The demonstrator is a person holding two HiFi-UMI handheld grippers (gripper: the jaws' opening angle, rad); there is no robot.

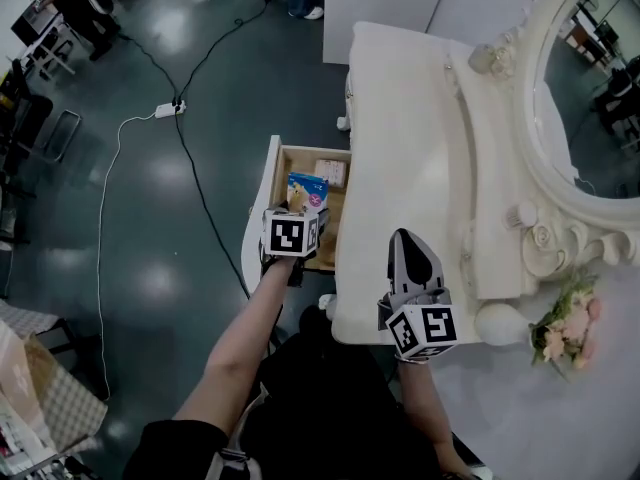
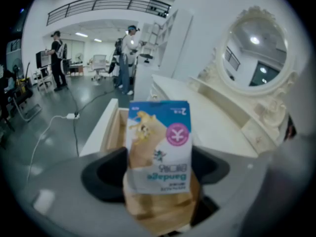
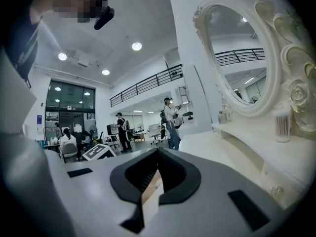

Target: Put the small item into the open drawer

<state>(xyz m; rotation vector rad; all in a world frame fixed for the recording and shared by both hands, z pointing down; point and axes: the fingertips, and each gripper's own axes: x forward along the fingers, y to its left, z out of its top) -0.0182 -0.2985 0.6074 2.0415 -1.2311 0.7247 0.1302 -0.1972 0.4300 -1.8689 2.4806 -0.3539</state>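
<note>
Far left, a black cable [image 1: 200, 198] ran over the dark floor [image 1: 110, 248] from a white power strip [image 1: 168, 110]. Next came the drawer [image 1: 260, 208], pulled out from the tabletop's [image 1: 410, 138] left side, with a pale pack [image 1: 331, 173] lying at its far end.

The left claw [image 1: 297, 213] hung over the near part of the open drawer, clamped on the blue-and-white packet [image 1: 307, 190]. In the left gripper view the claw [image 2: 158, 174] had its dark pads [image 2: 106, 174] pressing the packet [image 2: 158, 147] from either side at its lower half, while the top half stood up past the tips. Its print read upside down there. The packet was above the drawer's opening, near the pack. Whether it touched the drawer's bottom I could not tell.

Further right, the right claw [image 1: 405, 240] lay over the tabletop near its front edge, pointing away from the person. In the right gripper view this claw [image 3: 157, 154] had its tips together. A tan strip [image 3: 150, 194] showed in the slot behind them, and I could not make out what it was.

Rightmost stood the oval mirror [image 1: 600, 78] in its carved cream frame, with pink flowers [image 1: 568, 323] below it.
</note>
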